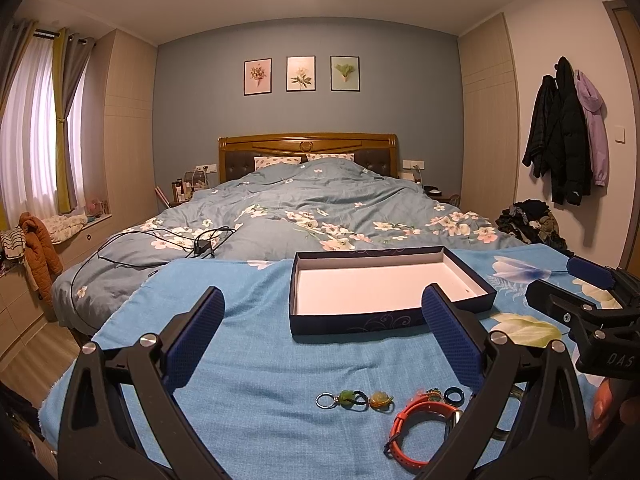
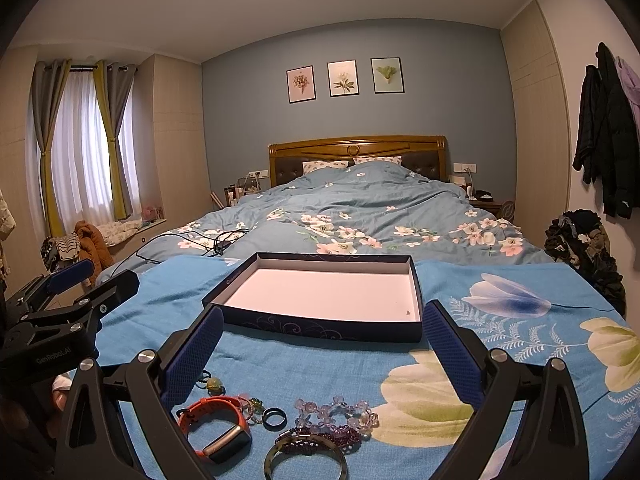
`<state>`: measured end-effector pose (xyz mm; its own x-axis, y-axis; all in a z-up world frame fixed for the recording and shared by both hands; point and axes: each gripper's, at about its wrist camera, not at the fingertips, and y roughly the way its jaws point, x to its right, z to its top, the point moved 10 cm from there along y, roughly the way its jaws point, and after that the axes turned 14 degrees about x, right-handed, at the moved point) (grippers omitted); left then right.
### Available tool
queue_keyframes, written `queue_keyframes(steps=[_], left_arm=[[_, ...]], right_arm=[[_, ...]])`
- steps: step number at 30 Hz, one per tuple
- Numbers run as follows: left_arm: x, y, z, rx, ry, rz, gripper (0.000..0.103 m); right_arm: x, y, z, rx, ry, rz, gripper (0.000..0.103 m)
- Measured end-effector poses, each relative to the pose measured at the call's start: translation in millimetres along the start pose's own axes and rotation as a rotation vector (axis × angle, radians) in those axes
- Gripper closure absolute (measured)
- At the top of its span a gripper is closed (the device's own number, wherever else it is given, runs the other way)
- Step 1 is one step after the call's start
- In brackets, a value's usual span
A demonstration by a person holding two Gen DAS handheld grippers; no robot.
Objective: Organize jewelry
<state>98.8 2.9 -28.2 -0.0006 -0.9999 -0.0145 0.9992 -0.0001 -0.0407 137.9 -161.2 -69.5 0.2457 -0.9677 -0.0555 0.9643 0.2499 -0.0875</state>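
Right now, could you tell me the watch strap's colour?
Orange watch strap, clearest in the right wrist view.

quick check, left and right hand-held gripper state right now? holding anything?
Left hand-held gripper: open, holding nothing, above the jewelry.
Right hand-held gripper: open, holding nothing, in front of the box.

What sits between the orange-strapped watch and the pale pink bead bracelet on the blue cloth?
In the right wrist view, a small dark ring lies between the orange-strapped watch and the pale pink bead bracelet, with small beaded charms beside the ring.
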Motion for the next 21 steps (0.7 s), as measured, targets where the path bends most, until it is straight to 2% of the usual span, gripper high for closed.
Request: queue_keyframes(steps=[21], left_arm=[[3, -3, 10, 0.014, 0.006, 0.000, 0.006]], right_arm=[[0, 0, 1, 0.002, 0.002, -0.001, 0.007]])
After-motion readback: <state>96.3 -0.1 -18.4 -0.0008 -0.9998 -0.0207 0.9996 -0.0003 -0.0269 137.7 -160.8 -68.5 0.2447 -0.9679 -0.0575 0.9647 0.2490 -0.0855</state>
